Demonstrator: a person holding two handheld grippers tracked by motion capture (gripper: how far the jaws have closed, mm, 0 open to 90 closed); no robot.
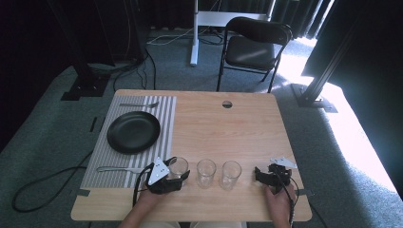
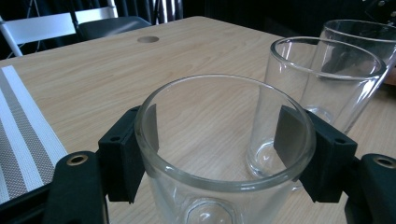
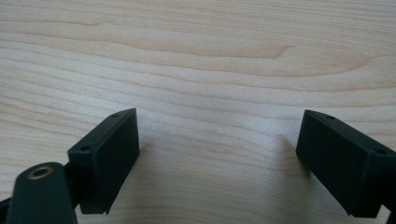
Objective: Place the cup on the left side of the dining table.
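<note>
Here, three clear glasses are lined up in the lower middle of the high view, on the wooden tabletop [image 1: 228, 128]. The left glass [image 1: 178, 166] is bracketed by the left tool [image 1: 173, 176], lower left of centre; in the left gripper view the glass [image 2: 224, 154] is seen w/ a black jaw against each side, pads touching the wall just below the rim, so it's clamped. The middle glass [image 1: 206, 172] and right glass [image 1: 230, 174] are stood just beside it, untouched. The right tool [image 1: 266, 175] is rested at lower right, apart from the glasses; its jaws are spread wide over bare wood. A black plate [image 1: 133, 131] is set on a striped placemat [image 1: 161, 118] at left, w/ a fork [image 1: 116, 168] below it.
</note>
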